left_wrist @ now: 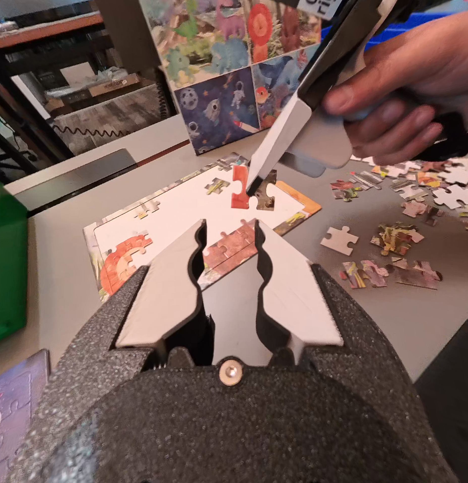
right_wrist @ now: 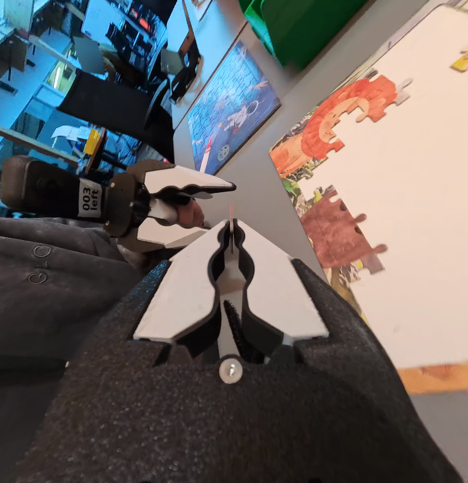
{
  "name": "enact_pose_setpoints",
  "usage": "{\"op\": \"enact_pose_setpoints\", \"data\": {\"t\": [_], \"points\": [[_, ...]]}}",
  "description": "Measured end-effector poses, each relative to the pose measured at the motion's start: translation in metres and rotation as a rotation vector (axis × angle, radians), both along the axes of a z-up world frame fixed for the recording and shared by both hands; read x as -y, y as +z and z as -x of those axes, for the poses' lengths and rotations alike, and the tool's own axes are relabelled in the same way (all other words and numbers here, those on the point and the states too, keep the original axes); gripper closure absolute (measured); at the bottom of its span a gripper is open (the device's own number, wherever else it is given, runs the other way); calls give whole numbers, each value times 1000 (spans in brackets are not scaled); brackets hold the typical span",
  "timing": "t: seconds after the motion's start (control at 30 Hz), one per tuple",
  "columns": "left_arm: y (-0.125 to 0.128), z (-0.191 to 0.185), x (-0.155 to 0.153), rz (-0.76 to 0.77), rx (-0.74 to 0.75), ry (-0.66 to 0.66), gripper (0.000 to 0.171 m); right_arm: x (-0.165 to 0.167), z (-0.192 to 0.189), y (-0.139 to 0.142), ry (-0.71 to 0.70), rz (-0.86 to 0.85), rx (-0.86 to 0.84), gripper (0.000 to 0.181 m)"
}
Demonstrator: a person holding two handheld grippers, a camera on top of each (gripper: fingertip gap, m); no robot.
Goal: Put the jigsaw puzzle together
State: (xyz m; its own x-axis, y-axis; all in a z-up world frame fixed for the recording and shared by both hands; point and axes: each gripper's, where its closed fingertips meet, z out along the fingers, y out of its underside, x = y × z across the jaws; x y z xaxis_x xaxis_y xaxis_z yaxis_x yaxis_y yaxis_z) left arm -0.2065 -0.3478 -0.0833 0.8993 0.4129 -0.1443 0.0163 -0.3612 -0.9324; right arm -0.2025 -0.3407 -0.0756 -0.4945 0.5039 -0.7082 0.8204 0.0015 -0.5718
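On a grey table in a cluttered workshop, a red puzzle piece is pinched edge-on in the right tongs above the puzzle tray; the left tongs hang wide, empty. The piece should be laid flat, then turned until tabs align.

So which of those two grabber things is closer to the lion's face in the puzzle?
Left. The left gripper hovers open just beside the lion; the right gripper is farther off, pinching an orange piece.

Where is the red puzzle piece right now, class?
In the left wrist view, the red puzzle piece is clamped edge-on in the right tool, held above the far right part of the white puzzle tray, beside a dark piece.
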Motion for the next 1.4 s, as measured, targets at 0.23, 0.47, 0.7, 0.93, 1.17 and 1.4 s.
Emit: {"op": "enact_pose_setpoints", "data": {"t": [0.23, 0.47, 0.7, 0.93, 1.17, 1.4], "points": [[-3, 12, 18, -78, 74, -18, 136, 35, 21, -3, 139, 191, 93, 179], [-14, 16, 18, -68, 92, -20, 135, 43, 20, -19, 137, 253, 96, 179], [-26, 18, 13, 7, 48, -1, 138, 43, 18, -11, 120, 356, 96, 177], [-26, 19, 11, 49, -67, 26, 122, 34, 19, -25, 99, 278, 109, 180], [-28, 11, 5, 92, -151, -12, 130, 40, 6, -21, 166, 275, 108, 179], [-25, 32, 17, 110, -177, 113, 134, 35, 22, -18, 81, 282, 60, 158]]}}
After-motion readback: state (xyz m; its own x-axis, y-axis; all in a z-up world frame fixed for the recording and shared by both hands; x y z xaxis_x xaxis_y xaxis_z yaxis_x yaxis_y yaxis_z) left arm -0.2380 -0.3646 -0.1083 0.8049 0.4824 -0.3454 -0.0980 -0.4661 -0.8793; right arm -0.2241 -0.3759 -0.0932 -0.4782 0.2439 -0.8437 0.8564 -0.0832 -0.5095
